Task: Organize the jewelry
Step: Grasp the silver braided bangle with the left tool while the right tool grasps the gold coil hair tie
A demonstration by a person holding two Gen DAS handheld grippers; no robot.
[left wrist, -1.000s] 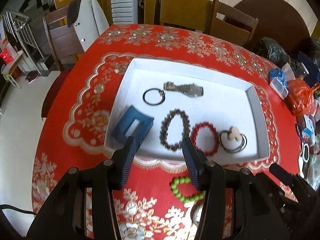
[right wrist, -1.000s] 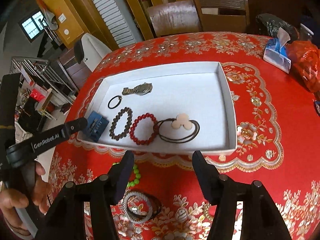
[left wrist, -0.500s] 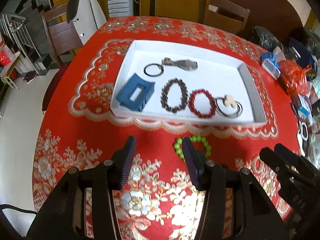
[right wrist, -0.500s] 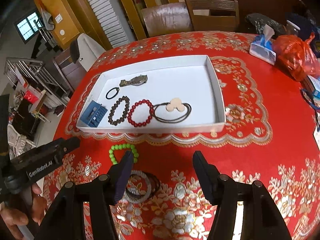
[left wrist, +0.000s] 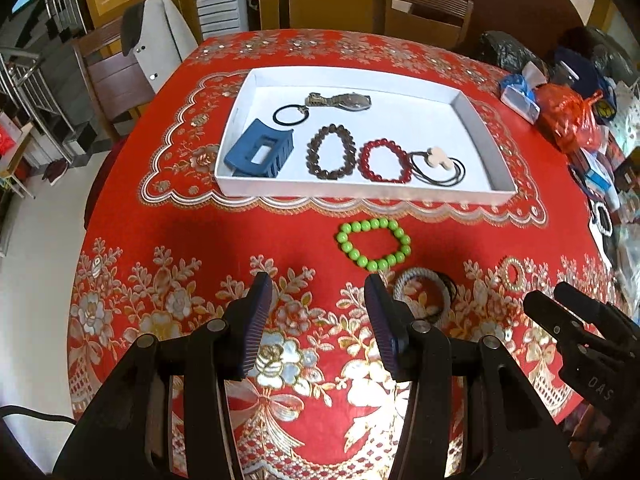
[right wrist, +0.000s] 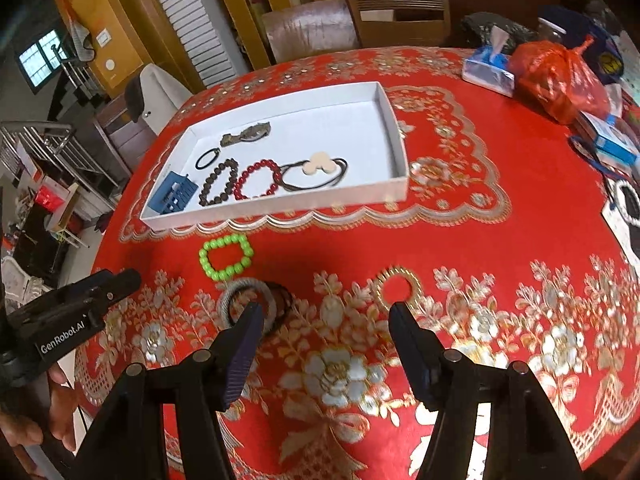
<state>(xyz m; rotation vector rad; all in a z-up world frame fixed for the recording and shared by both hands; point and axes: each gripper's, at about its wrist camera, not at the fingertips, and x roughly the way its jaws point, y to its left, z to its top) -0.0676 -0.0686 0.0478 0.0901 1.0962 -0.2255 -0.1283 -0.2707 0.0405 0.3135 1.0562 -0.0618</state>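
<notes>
Left gripper [left wrist: 318, 296] held wide open and empty, right gripper [right wrist: 326, 320] likewise, green bracelet [left wrist: 374, 244] just ahead, white tray [left wrist: 486, 144] beyond

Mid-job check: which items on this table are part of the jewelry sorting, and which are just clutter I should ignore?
Part of the job:
white tray
blue hair claw
brown bead bracelet
red bead bracelet
watch
green bead bracelet, outside the tray
silver bangle, outside the tray
gold ring, outside the tray

Just lying about:
tissue pack
orange plastic bag
</notes>
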